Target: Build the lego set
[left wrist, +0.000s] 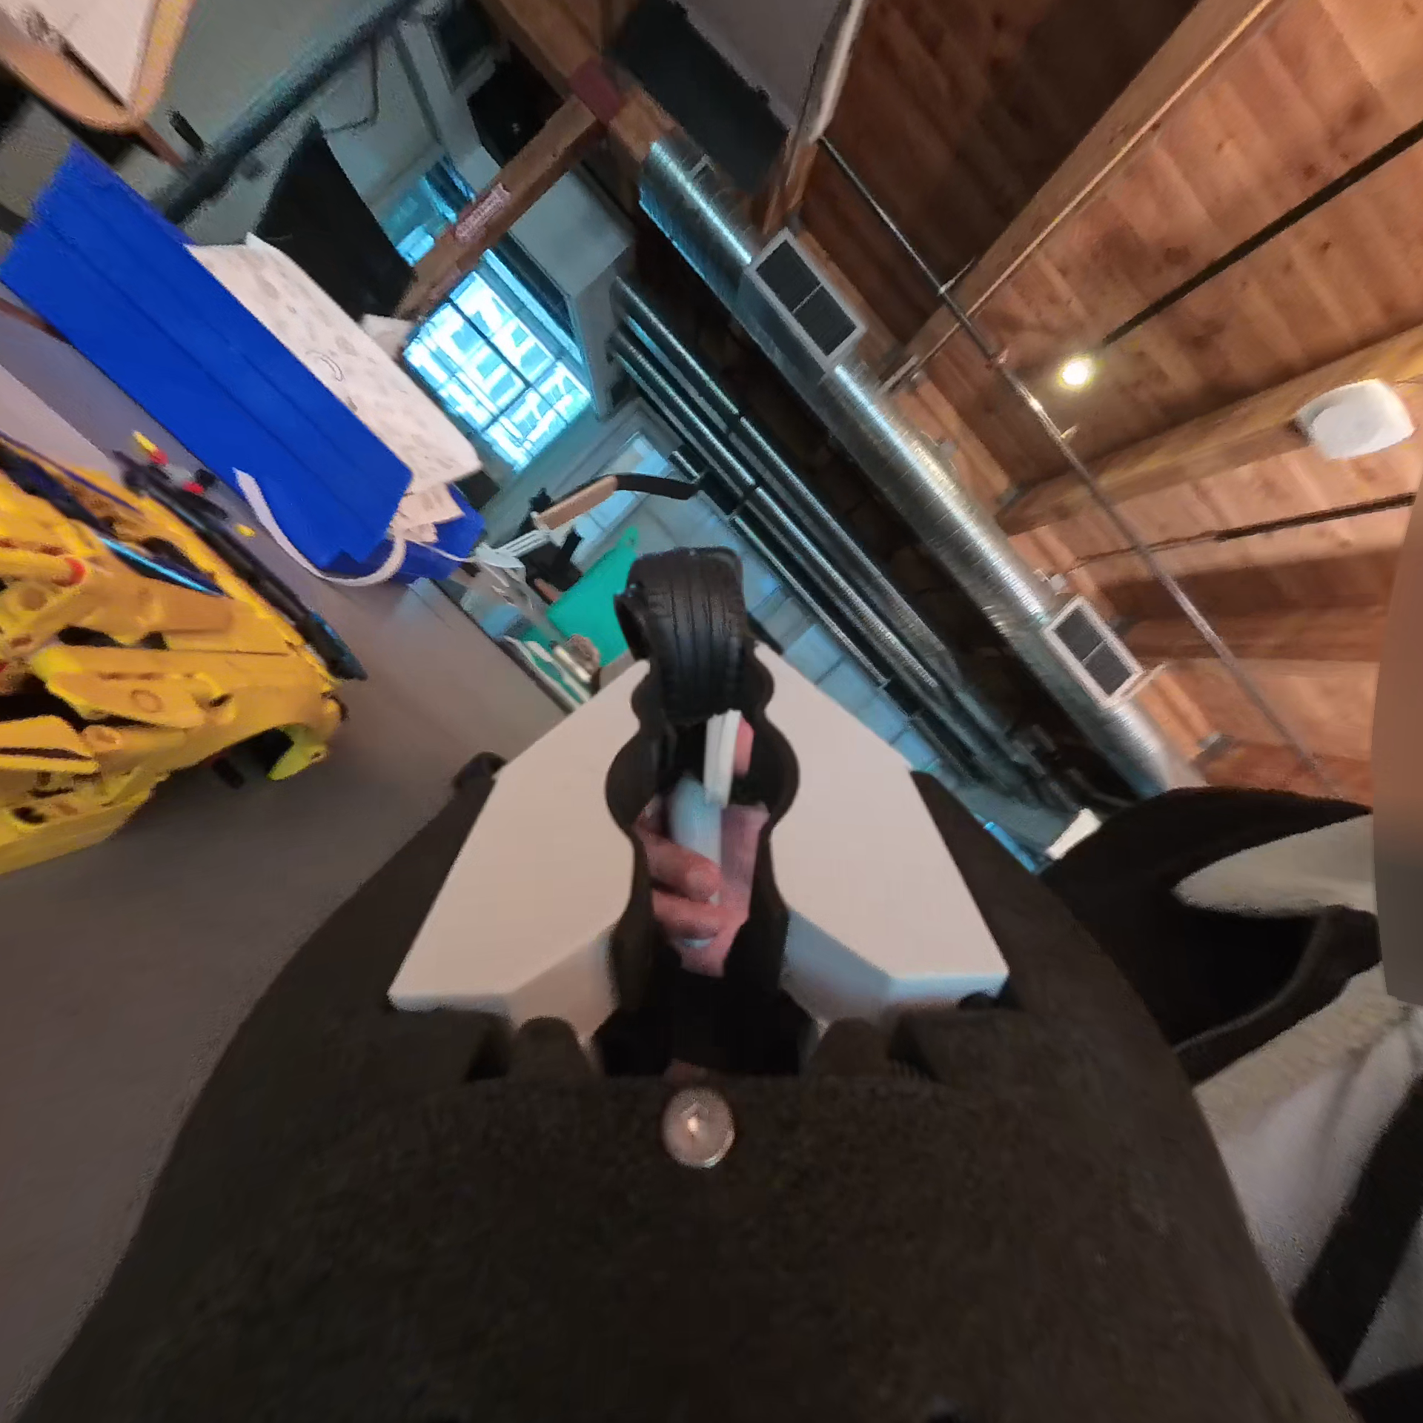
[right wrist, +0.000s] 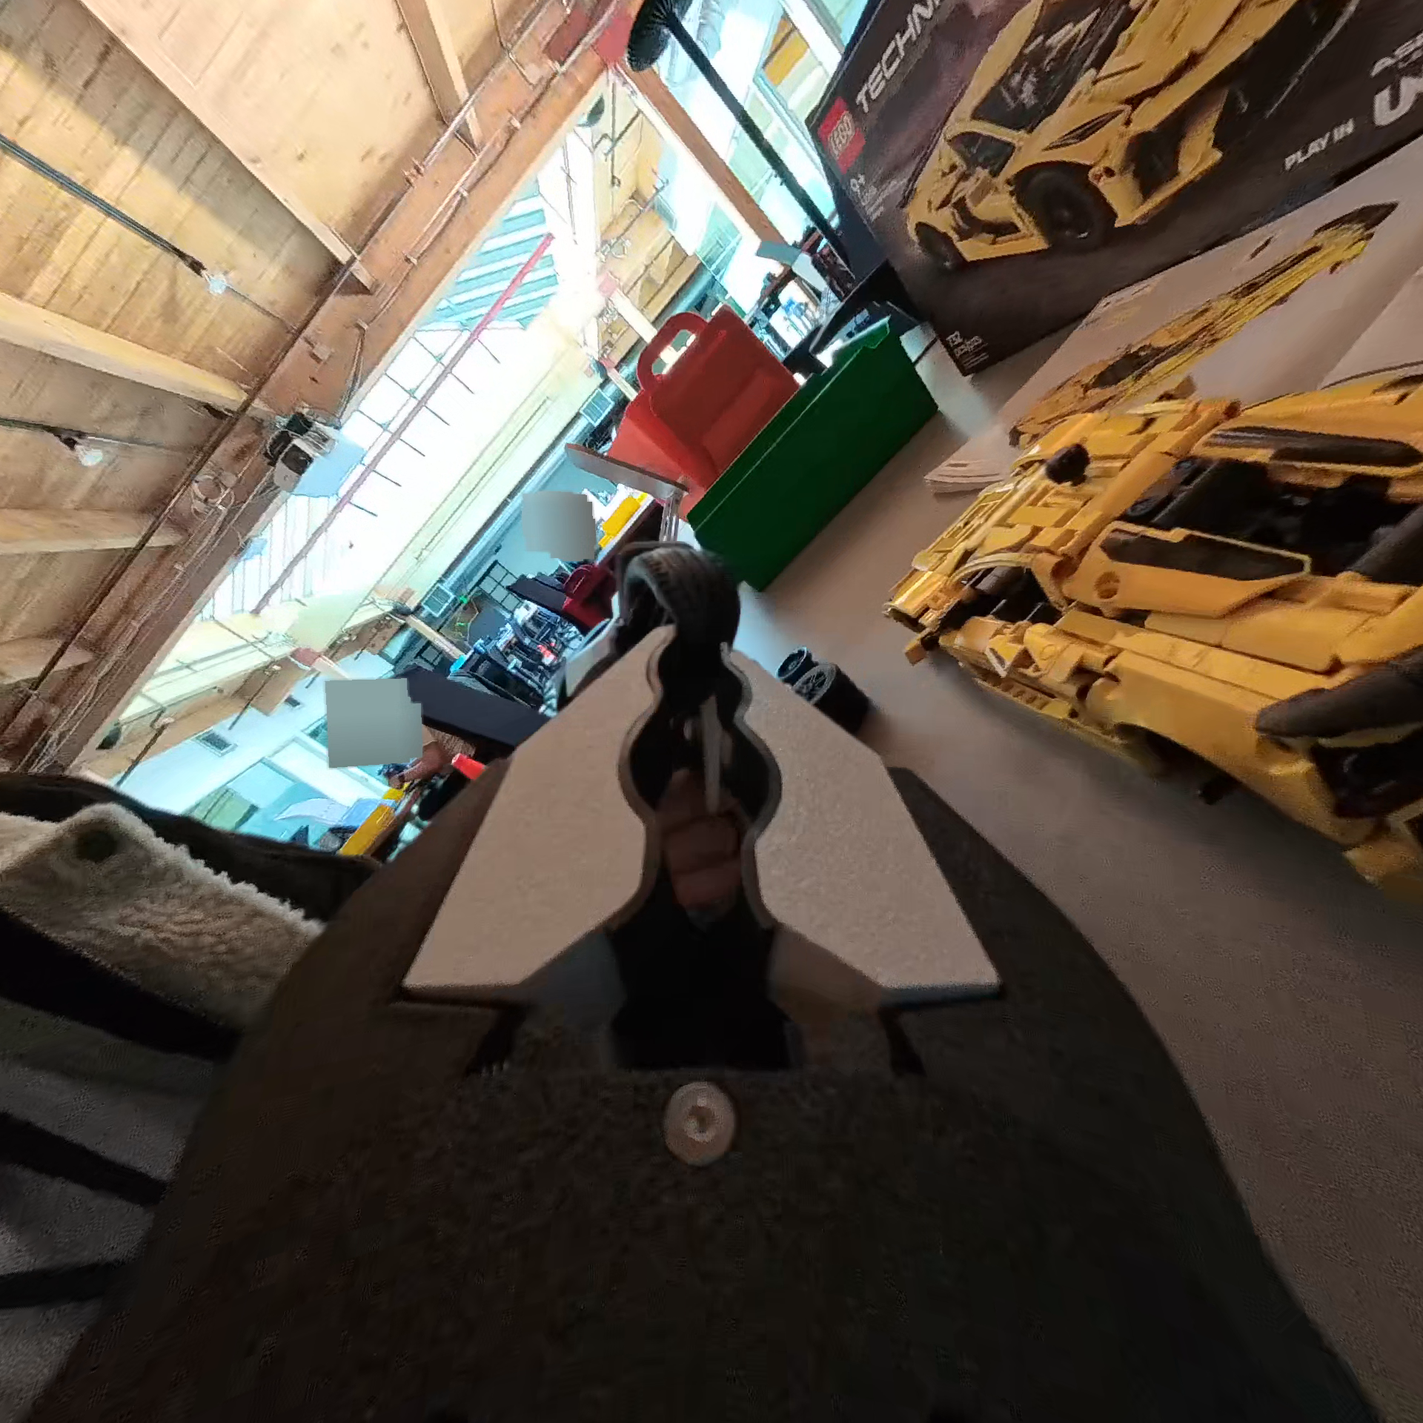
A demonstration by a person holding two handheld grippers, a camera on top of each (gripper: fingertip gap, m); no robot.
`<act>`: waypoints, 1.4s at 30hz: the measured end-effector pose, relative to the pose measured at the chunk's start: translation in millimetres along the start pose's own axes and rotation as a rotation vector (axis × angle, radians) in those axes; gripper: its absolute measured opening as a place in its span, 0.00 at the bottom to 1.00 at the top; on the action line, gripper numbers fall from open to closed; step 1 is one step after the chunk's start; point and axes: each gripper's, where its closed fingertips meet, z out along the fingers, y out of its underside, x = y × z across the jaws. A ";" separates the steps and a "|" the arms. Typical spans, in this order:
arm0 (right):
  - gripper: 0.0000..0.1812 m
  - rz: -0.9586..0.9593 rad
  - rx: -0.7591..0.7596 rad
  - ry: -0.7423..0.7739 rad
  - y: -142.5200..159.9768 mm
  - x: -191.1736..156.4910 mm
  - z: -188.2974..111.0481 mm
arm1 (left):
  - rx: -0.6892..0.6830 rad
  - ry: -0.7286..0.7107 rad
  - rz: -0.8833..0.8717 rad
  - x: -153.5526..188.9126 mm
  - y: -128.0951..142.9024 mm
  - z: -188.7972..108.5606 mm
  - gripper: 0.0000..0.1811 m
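Note:
My left gripper is shut on a black rubber tyre, held in the air with the camera tilted up toward the ceiling. My right gripper is shut on a black tyre at its tips, and it looks like the same tyre. The two grippers face each other. Through the gap between each gripper's fingers I see a hand on the other gripper's white handle. The yellow lego car stands on the grey table, right of the right gripper. It is also at the left of the left wrist view.
A loose black wheel lies on the table before the car. Behind are the set's box, a booklet, a green bin and a red bin. A blue bin with paper sheets and small loose parts stand beyond the car. Both grippers' tips are close together, under 4 cm apart.

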 end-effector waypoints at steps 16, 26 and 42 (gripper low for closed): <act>0.05 -0.187 -0.055 0.147 -10.0 -0.5 -9.0 | -0.051 0.008 -0.023 -0.2 9.2 5.2 0.11; 0.07 -0.318 -0.071 0.108 -8.2 -2.1 -11.8 | -0.139 0.022 -0.031 1.9 23.8 10.3 0.11; 0.02 0.279 0.038 -0.158 -5.5 1.7 -10.5 | -0.315 -0.264 0.672 -3.4 40.5 13.8 0.09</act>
